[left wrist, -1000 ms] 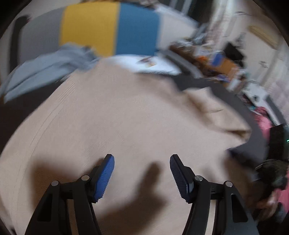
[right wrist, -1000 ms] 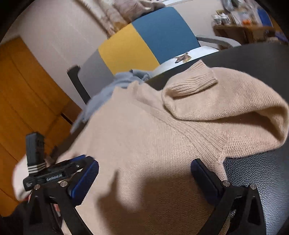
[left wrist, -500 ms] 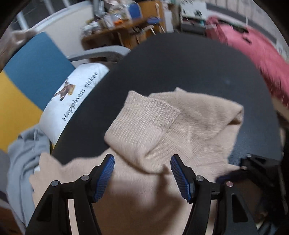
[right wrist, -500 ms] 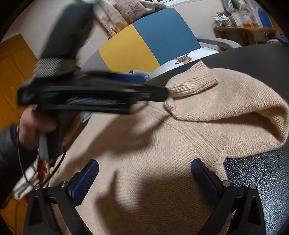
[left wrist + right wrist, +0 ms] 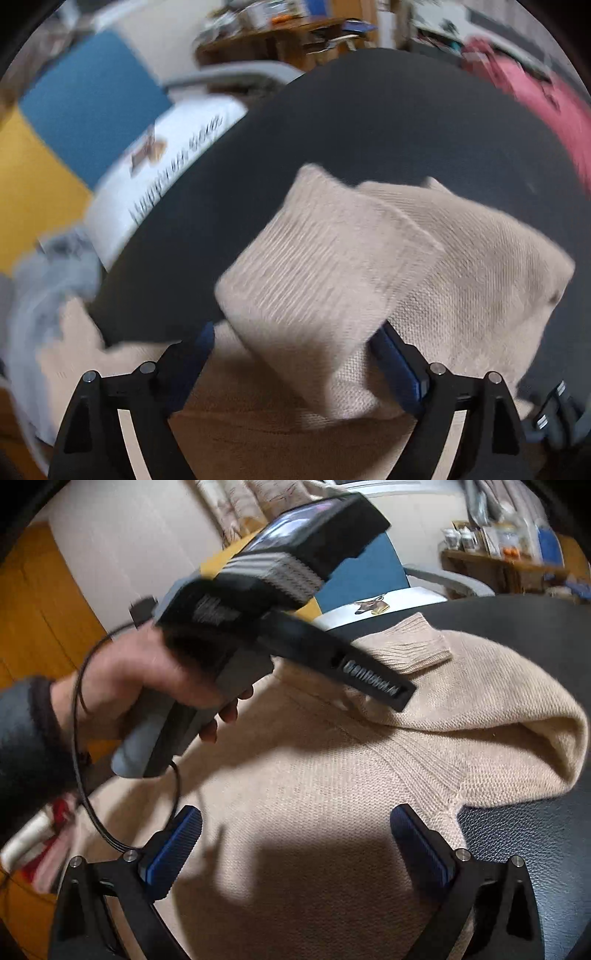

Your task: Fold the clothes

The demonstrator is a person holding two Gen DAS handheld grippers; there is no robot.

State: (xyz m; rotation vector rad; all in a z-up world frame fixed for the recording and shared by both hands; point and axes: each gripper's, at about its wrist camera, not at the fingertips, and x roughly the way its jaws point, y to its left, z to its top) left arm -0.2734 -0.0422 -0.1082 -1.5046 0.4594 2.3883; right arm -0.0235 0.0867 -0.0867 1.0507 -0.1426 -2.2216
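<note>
You are reaching with your left tool (image 5: 291, 343) over a beige knitted sweater (image 5: 332, 794) that is lying spread across a dark, round, leather-covered bench (image 5: 524, 830), covering much of it and hanging past its near-left edge. The left view is blurred. Its two blue-padded fingers are standing wide apart on either side of the ribbed cuff (image 5: 325, 273) of a sleeve folded back over the body, gripping nothing. Your right tool (image 5: 295, 845) is hovering above the sweater's body near the armpit seam, its fingers also spread wide and empty.

To do this step well, I judge you should lower the left tool until both pads straddle the cuff's ribbing, close only on that top layer, and avoid pinching the body fabric beneath. The right tool could press the body flat so it does not drag.

Counting: one beige sweater, one cuff showing, two tools, one bench. Beyond the far-left edge are lying one white printed cushion (image 5: 166, 166) and one grey garment (image 5: 40, 295), against one blue-and-yellow chair back (image 5: 74, 122).
</note>
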